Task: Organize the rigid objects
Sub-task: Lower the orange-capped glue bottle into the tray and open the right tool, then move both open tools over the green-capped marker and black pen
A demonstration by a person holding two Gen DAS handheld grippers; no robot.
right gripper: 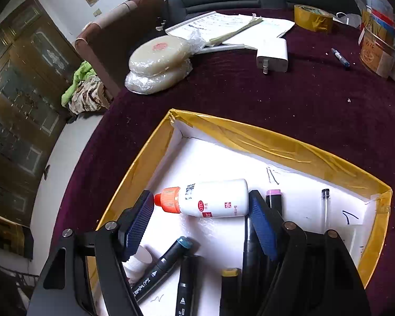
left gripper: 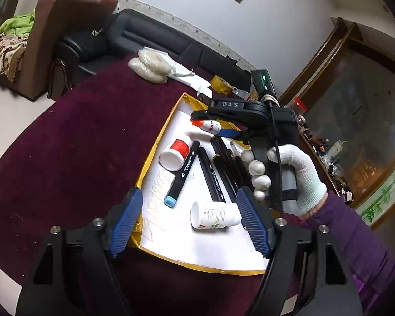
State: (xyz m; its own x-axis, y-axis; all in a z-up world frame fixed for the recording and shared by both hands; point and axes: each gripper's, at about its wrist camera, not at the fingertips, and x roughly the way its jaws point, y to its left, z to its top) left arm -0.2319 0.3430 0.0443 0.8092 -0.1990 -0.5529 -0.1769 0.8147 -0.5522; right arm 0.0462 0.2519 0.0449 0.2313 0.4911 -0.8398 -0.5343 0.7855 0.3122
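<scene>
The white glue bottle [right gripper: 210, 198] with an orange cap lies on its side in the yellow-rimmed tray [right gripper: 250, 134], between the wide right tongs [right gripper: 201, 217], untouched. Black markers [right gripper: 160, 266] crowd beside it. The left tongs [left gripper: 189, 218] gape over a white pill bottle [left gripper: 214, 214]. Maroon worktop [right gripper: 276, 94] surrounds.

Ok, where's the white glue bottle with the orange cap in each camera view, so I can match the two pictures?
Left wrist view: the glue bottle lies at the tray's far end, just under the right gripper.
Right wrist view: the same bottle lies on its side at picture centre, between the blue fingers, orange cap pointing left.
Shared landmark: the marker with the blue cap, lying in the yellow-edged tray.
</scene>
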